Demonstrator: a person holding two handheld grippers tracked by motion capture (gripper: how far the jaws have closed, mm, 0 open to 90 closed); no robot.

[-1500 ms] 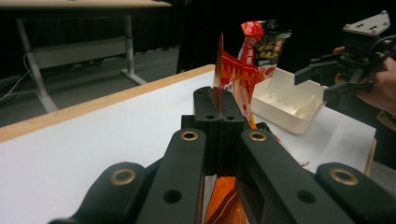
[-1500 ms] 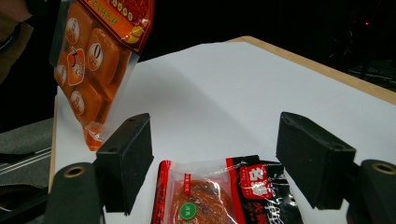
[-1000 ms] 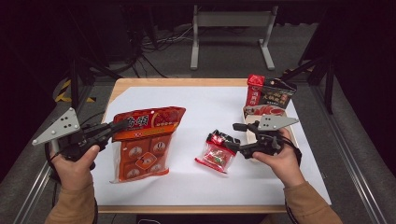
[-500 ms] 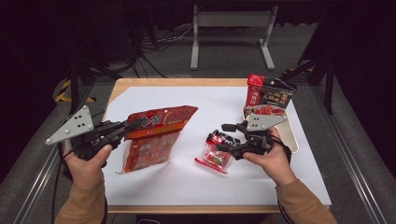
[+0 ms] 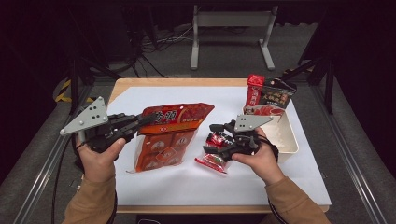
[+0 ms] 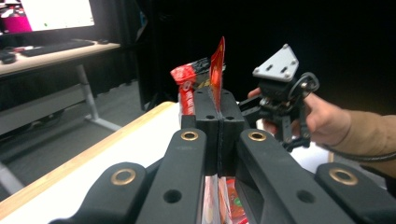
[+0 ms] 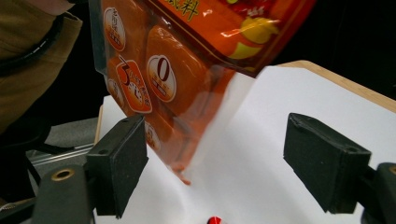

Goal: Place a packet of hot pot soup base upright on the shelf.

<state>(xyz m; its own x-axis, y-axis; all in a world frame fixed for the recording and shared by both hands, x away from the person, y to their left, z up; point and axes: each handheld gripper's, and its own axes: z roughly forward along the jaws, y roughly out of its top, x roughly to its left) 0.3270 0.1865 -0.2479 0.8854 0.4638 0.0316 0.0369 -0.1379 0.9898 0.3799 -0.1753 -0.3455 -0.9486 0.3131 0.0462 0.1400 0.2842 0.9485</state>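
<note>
High view: left gripper (image 5: 145, 120) sits at about 9 o'clock on the table (image 5: 187, 186), jaws clamped on the top edge of the large orange snack bag (image 5: 169, 135). The bag hangs tilted from that grip, upper end lifted toward 12 o'clock, lower end down on the white sheet near table centre. Right gripper (image 5: 211, 138) at about 3 o'clock, jaws apart and pointing toward the bag; they have just been opening, nothing pressed between them. A small red packet (image 5: 214, 160) lies on the sheet just under and beside that gripper. A white tray (image 5: 288, 136) stands at 2 o'clock with a dark snack box (image 5: 273, 96) at its far end.

Left gripper view: the two black jaws meet flat together, the thin orange bag (image 6: 216, 70) edge pinched between them and standing up at 12 o'clock. The other hand with the right gripper (image 6: 254, 107) shows at 2 o'clock, well apart.

Right gripper view: pads (image 7: 122, 158) stand wide at 8 and 4 o'clock. The orange bag (image 7: 168, 74) hangs in from 11 o'clock, its lower corner dipping into the gap near the left pad; whether it touches that pad I cannot tell. A red scrap of the packet (image 7: 215, 220) at 6 o'clock.
</note>
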